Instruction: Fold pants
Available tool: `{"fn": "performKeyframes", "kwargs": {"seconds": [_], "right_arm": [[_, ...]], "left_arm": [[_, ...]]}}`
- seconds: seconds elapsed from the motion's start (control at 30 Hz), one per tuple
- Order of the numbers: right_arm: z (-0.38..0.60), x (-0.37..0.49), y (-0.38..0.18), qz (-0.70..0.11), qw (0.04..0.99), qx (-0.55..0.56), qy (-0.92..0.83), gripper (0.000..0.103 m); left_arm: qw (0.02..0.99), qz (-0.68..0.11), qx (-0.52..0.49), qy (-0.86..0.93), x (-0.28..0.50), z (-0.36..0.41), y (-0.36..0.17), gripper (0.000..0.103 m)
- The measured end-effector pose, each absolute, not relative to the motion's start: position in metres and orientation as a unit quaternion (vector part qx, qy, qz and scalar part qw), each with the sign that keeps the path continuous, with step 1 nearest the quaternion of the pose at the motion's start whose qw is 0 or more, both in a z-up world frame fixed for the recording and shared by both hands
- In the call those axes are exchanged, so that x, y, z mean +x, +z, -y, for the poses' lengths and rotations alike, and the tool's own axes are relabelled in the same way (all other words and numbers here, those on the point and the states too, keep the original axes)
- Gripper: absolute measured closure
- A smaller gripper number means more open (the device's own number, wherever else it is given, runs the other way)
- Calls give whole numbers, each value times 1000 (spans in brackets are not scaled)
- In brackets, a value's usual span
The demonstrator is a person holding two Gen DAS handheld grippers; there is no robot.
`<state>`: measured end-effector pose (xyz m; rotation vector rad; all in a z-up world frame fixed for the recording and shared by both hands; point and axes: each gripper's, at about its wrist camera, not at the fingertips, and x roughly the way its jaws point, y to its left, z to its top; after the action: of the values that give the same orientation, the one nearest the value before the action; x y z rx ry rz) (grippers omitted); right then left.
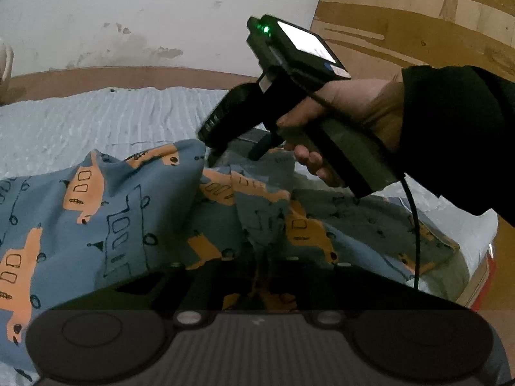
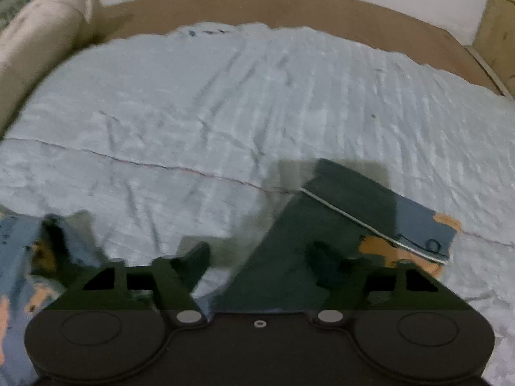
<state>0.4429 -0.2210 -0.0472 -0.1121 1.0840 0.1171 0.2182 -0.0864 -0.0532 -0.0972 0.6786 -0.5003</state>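
Blue pants (image 1: 128,209) with an orange and black print lie crumpled on a pale blue bedsheet (image 1: 96,119). At the bottom of the left wrist view my left gripper (image 1: 254,273) is shut on a bunched fold of the fabric. Farther back, a hand (image 1: 354,106) holds my right gripper (image 1: 233,155), tilted down over the pants' far edge. In the right wrist view the right gripper (image 2: 260,257) stands open, with a flat end of the pants (image 2: 322,225) lying between its fingers (image 2: 196,257); the pads do not press on it. More pants fabric shows at the left edge.
The sheet (image 2: 225,96) stretches wide beyond the pants to a brown bed frame (image 2: 289,3). A pale bolster (image 2: 42,41) lies at the far left. A black cable (image 1: 415,225) hangs from the right gripper over the fabric. A wooden panel (image 1: 418,16) stands at the right.
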Motion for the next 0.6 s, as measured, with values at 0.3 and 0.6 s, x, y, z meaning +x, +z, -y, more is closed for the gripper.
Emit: {"fn": "performKeyframes", "kwargs": {"seconds": [0.3,0.6], "right_arm": [[264,422,-17,-470,882,7,38,100],[357,299,54,-346,933,95,20,100]], "left_arm": [[927,-290,-8,-237,210,93,-37,103],[935,-241,96,-242,193,110,-22,103]]}}
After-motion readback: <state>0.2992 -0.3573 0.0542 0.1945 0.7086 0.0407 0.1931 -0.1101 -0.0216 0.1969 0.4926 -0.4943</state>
